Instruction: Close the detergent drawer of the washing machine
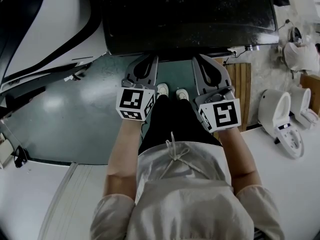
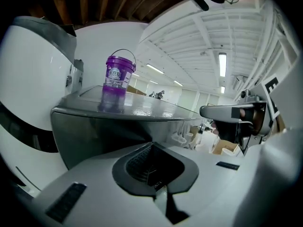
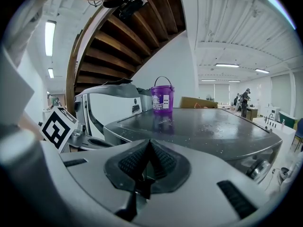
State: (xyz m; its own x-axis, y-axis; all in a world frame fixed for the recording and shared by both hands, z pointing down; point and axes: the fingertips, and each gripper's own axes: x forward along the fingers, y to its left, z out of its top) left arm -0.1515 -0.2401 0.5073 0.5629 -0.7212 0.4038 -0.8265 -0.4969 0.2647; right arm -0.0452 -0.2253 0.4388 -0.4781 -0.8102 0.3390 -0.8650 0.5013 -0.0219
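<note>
Jaws pressed together and holding nothing, my left gripper (image 2: 152, 168) and right gripper (image 3: 147, 163) are hovering just before the front edge of the washing machine (image 1: 190, 14). I am judging this as the approach. The detergent drawer is probably sitting on the front face, hidden from every view, so next I am needing to find it and push it flush. I am counting two grippers, one machine, and one purple tub (image 3: 162, 98) standing on its top.
</note>
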